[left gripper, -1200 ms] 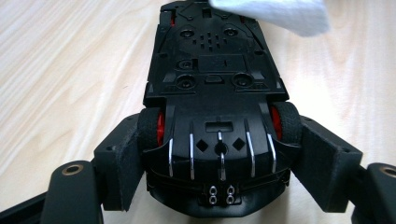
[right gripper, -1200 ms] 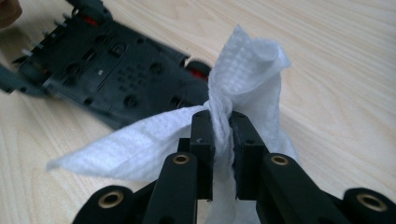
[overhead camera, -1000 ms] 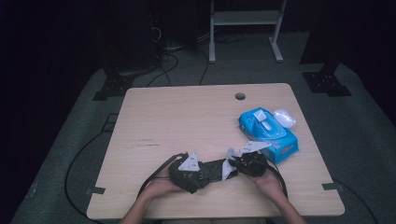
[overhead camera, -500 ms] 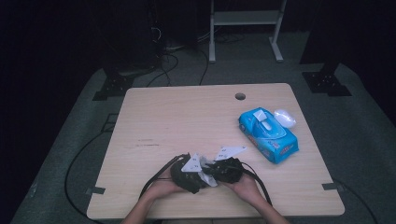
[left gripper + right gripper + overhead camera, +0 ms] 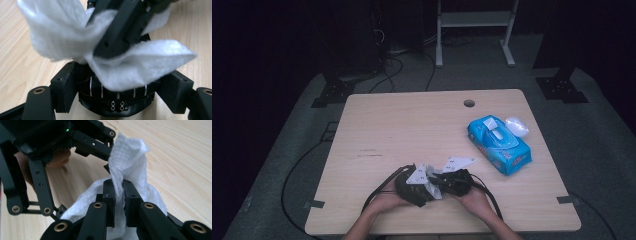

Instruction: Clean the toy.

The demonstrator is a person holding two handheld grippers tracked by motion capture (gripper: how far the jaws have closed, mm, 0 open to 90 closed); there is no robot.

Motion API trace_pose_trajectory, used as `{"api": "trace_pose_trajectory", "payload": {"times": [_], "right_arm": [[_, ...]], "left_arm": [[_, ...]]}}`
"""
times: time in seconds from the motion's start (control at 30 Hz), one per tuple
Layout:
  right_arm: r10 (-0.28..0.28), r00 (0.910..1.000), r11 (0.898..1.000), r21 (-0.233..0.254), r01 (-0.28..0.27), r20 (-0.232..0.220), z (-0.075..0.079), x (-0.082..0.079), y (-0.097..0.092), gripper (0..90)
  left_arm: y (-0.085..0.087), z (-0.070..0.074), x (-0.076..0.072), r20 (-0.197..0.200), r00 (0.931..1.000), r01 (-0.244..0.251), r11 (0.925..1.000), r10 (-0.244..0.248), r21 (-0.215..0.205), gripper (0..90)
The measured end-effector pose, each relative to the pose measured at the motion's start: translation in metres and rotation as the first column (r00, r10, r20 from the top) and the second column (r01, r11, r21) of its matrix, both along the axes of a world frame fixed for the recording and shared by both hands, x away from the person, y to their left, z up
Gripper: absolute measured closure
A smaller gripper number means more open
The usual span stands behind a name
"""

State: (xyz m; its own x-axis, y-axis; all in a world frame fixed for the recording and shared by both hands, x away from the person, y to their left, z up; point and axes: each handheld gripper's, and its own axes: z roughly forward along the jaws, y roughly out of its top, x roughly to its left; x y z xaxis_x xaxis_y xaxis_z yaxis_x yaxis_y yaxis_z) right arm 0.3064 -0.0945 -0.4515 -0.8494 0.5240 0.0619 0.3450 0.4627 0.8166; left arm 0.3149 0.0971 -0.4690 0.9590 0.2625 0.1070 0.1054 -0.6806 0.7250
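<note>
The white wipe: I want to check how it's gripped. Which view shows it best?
The right gripper view: the right gripper pinches the white wipe. The left gripper view shows it blurred; the high view, tiny.

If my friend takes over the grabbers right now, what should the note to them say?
Right gripper: jaws shut on the white wipe.
Left gripper: jaws spread wide open, the wipe draped between them and the right gripper's jaws reaching in there.
Both sit close together at the near edge of the table.
The blue wipes pack lies at the right side, flap open.
Done: one wipe is out and gripped.
Left: probably passing it across or folding it; close the left gripper on it before the right lets go.
</note>
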Motion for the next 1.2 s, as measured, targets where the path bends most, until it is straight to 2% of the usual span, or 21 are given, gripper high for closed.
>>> {"api": "trace_pose_trajectory", "payload": {"times": [0.03,0.1,0.13,0.17,0.2,0.27,0.33,0.43,0.47,0.5,0.57,0.63,0.7,0.8,0.87,1.0,1.1,1.17,1.2], "right_arm": [[0.002,1.0,1.0,-0.006,-0.002,0.002,0.0,0.001,-0.001,81.3],[-0.048,0.9987,0.998,-0.027,0.048,0.017,0.0,0.006,-0.013,81.3],[-0.1,0.9949,0.995,-0.016,0.1,-0.005,-0.002,0.013,-0.026,81.2],[-0.1,0.9949,0.995,-0.016,0.1,-0.005,-0.002,0.013,-0.026,81.2],[-0.147,0.989,0.989,-0.019,0.146,-0.02,-0.005,0.02,-0.041,81.1],[-0.187,0.9816,0.982,-0.025,0.186,-0.04,-0.007,0.025,-0.051,81.1],[-0.193,0.9801,0.981,-0.023,0.192,-0.046,-0.007,0.025,-0.053,81.1],[-0.168,0.985,0.986,-0.018,0.168,-0.038,-0.006,0.019,-0.045,81.1],[-0.135,0.9902,0.991,-0.011,0.135,-0.036,-0.004,0.015,-0.037,80.7],[-0.126,0.9915,0.992,-0.009,0.125,-0.035,-0.004,0.014,-0.034,80.4],[-0.114,0.9924,0.993,-0.009,0.114,-0.046,-0.003,0.014,-0.034,80.7],[-0.117,0.9914,0.993,-0.004,0.117,-0.058,-0.004,0.016,-0.037,80.9],[-0.16,0.9857,0.987,-0.037,0.158,-0.052,-0.005,0.02,-0.05,81.2],[-0.188,0.9798,0.982,-0.045,0.186,-0.066,-0.006,0.022,-0.06,81.0],[-0.177,0.9817,0.984,-0.023,0.176,-0.07,-0.005,0.018,-0.053,81.1],[-0.095,0.994,0.995,0.0,0.095,-0.054,-0.002,0.01,-0.027,80.9],[-0.073,0.9973,0.997,-0.039,0.073,-0.011,-0.001,0.007,-0.023,80.6],[-0.114,0.993,0.989,-0.088,0.116,0.031,-0.001,0.009,-0.032,80.7],[-0.132,0.9906,0.985,-0.103,0.135,0.034,-0.001,0.01,-0.037,80.7]], "left_arm": [[0.001,0.0,0.001,-0.002,1.0,0.001,1.0,-0.001,-0.004,24.8],[0.002,0.001,0.001,0.001,1.0,0.001,1.0,-0.001,-0.001,24.7],[0.002,0.002,0.0,-0.002,1.0,-0.003,0.9999,0.003,-0.014,24.8],[0.002,0.002,0.0,-0.002,1.0,-0.003,0.9999,0.003,-0.014,24.8],[0.003,0.002,0.001,-0.006,1.0,-0.002,0.9998,0.002,-0.021,24.8],[0.003,0.004,0.003,-0.015,0.9999,-0.007,0.9996,0.006,-0.027,24.8],[0.003,0.003,0.003,-0.011,0.9999,-0.008,0.9997,0.008,-0.024,24.7],[0.003,0.002,0.003,-0.013,0.9999,-0.009,0.9999,0.008,-0.012,24.7],[0.003,0.001,0.003,-0.012,0.9999,-0.009,1.0,0.009,0.0,24.7],[0.004,0.001,0.002,-0.01,0.9999,-0.01,0.9999,0.01,0.005,24.7],[0.005,0.001,0.002,-0.008,0.9999,-0.014,0.9999,0.014,-0.009,24.7],[0.005,0.001,0.002,-0.011,0.9998,-0.015,0.9997,0.015,-0.018,24.7],[0.005,0.003,0.003,-0.015,0.9997,-0.02,0.9993,0.019,-0.03,24.7],[0.005,0.003,0.002,-0.012,0.9997,-0.023,0.9994,0.022,-0.025,24.6],[0.004,0.002,0.003,-0.011,0.9996,-0.026,0.9995,0.025,-0.02,24.5],[0.004,0.001,0.003,-0.009,0.9996,-0.027,0.9996,0.027,-0.011,24.5],[0.005,0.001,0.003,-0.011,0.9996,-0.025,0.9996,0.025,-0.012,24.5],[0.006,0.002,0.003,-0.012,0.9996,-0.028,0.9994,0.027,-0.022,24.6],[0.006,0.002,0.003,-0.013,0.9995,-0.03,0.9993,0.03,-0.022,24.6]]}}
